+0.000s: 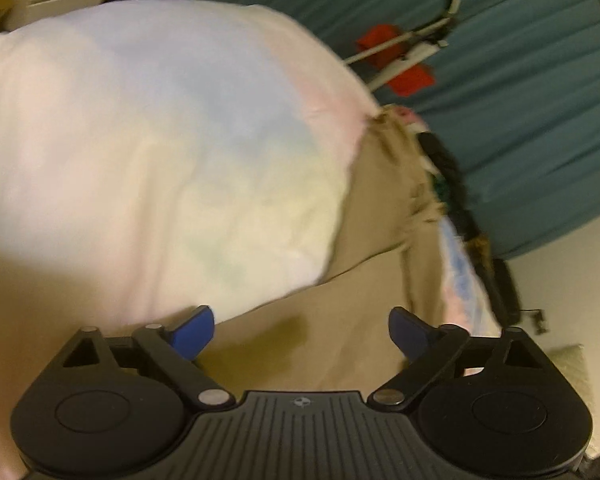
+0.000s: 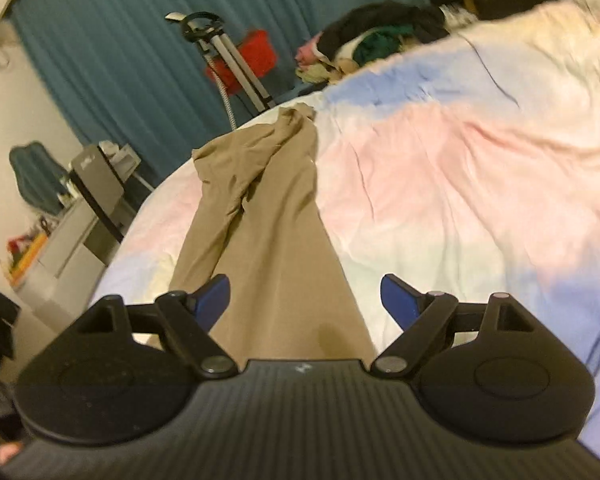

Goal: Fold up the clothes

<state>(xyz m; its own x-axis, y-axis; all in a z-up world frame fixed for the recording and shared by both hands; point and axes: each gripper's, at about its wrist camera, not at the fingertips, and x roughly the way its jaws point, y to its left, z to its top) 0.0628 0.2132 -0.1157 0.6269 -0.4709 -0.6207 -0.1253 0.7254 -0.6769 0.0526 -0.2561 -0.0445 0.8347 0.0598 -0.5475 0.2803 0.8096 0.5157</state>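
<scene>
Tan trousers [image 2: 268,216] lie stretched out on a bed with a pastel pink, blue and cream cover [image 2: 460,168]. In the right wrist view my right gripper [image 2: 305,300] is open just above the near end of the trousers, its blue fingertips [image 2: 214,296] spread either side of the cloth. In the left wrist view the trousers [image 1: 380,208] run from under my left gripper [image 1: 302,330] away to the right over the cover [image 1: 140,140]. The left gripper is open and holds nothing, with tan cloth beneath it. Both views are blurred.
A pile of dark and mixed clothes [image 2: 372,44] lies at the far edge of the bed. A teal curtain [image 2: 120,40] hangs behind, with a metal stand and red parts [image 2: 236,60] before it. A grey cabinet [image 2: 88,216] stands left of the bed.
</scene>
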